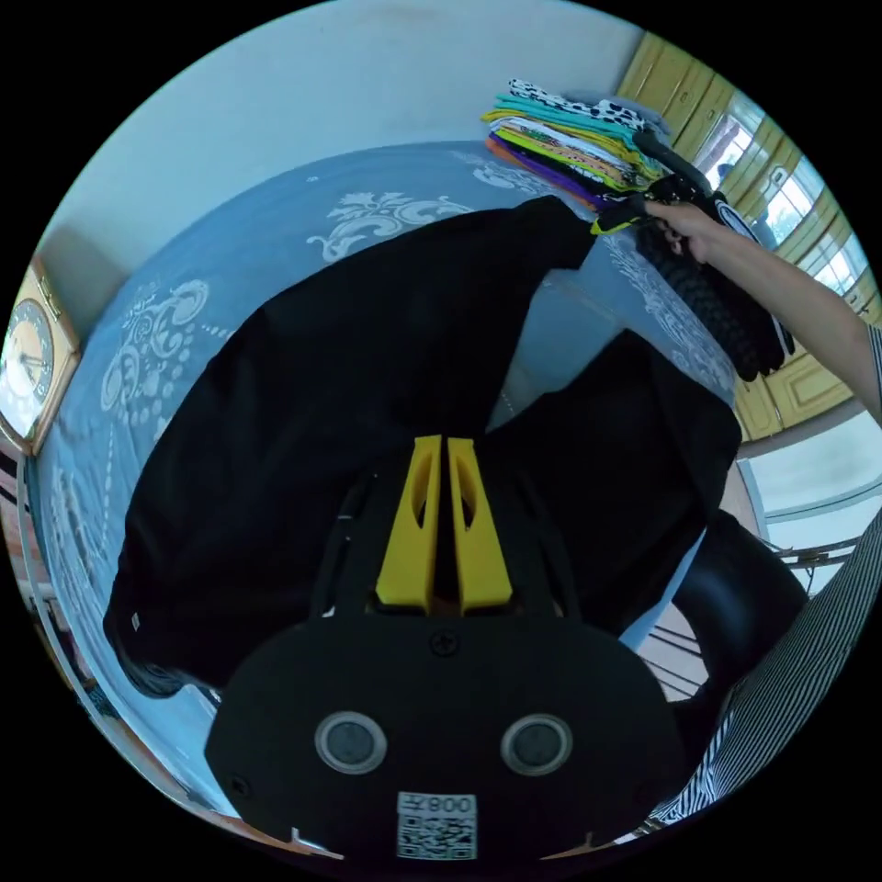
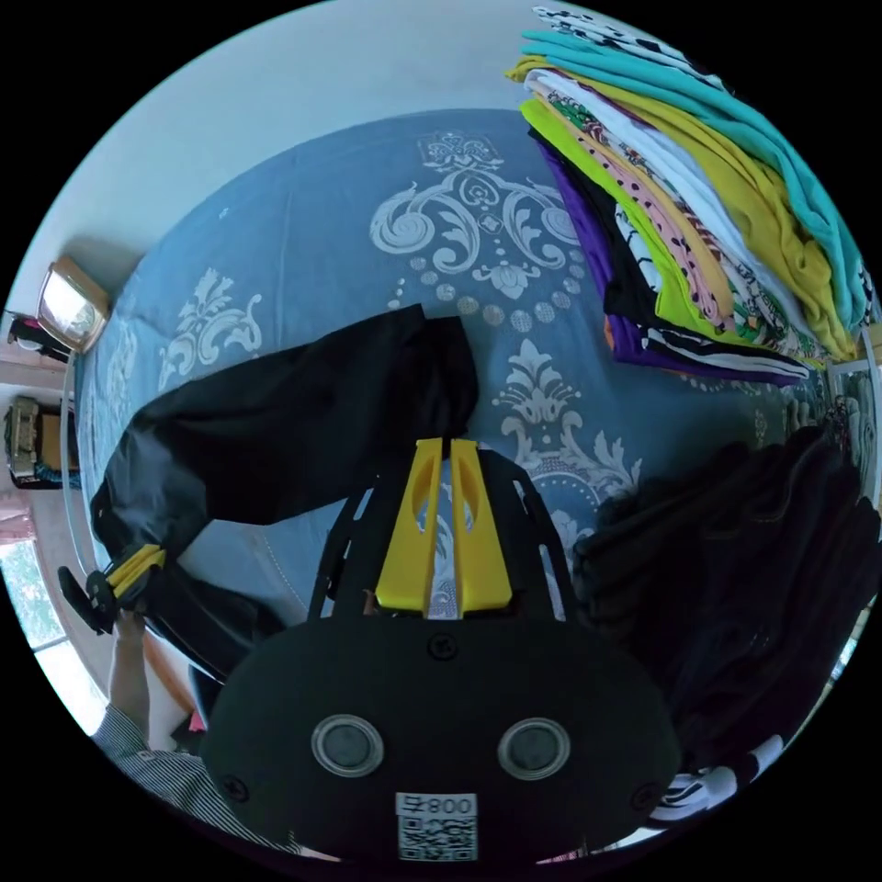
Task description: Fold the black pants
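Across the blue bedspread (image 2: pixel 303 230), black pants (image 1: pixel 322 386) stretch between both clamped hand-held grippers (image 1: pixel 446 441) (image 2: pixel 441 443).

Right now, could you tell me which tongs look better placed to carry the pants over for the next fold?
Probably the right tongs: they pinch the free end of the black pants over open blue bedspread, while the left tongs seem to anchor the bulk near the bed's edge.
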A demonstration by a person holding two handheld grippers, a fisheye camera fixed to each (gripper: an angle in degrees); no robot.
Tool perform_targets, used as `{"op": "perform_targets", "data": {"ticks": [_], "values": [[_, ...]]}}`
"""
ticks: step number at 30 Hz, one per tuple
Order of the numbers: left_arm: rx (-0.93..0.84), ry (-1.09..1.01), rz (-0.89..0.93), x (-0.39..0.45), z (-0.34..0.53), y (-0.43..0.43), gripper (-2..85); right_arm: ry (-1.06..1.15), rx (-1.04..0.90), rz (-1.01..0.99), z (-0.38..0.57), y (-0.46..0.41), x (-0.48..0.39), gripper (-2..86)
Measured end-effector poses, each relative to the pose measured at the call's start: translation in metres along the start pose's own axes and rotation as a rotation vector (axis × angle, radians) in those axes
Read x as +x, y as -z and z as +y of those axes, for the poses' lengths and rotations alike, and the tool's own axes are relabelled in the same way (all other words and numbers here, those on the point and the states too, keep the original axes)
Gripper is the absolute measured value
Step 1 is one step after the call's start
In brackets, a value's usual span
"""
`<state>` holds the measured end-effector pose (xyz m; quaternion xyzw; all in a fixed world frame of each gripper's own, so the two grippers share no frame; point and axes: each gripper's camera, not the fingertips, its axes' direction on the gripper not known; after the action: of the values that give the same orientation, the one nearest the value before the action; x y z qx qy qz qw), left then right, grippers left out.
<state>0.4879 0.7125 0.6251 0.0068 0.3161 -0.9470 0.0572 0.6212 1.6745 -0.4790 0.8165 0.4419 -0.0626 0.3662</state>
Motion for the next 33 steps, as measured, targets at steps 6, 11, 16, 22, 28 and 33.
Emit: {"op": "perform_targets", "data": {"ticks": [6,11,16,22,28,33], "values": [[0.187,0.140,0.084,-0.013,0.014,0.019,1.0,0.022,0.160,-0.125,-0.011,0.064,-0.001,1.2],[0.375,0.170,0.135,-0.017,0.031,0.052,0.9,0.126,0.385,-0.260,-0.016,0.167,-0.017,1.1],[0.371,0.138,0.186,-0.007,0.047,0.040,1.0,0.180,0.428,-0.155,0.007,0.201,-0.017,1.2],[0.177,0.161,0.238,-0.001,0.049,-0.036,1.7,0.006,0.105,-0.058,0.013,0.100,0.019,0.9],[0.145,0.157,0.256,-0.002,0.063,-0.054,3.0,-0.070,0.008,0.113,0.026,0.062,0.019,0.2],[0.272,0.265,0.265,-0.016,0.103,-0.027,4.7,0.145,0.111,0.003,0.055,0.084,-0.030,0.1]]}}
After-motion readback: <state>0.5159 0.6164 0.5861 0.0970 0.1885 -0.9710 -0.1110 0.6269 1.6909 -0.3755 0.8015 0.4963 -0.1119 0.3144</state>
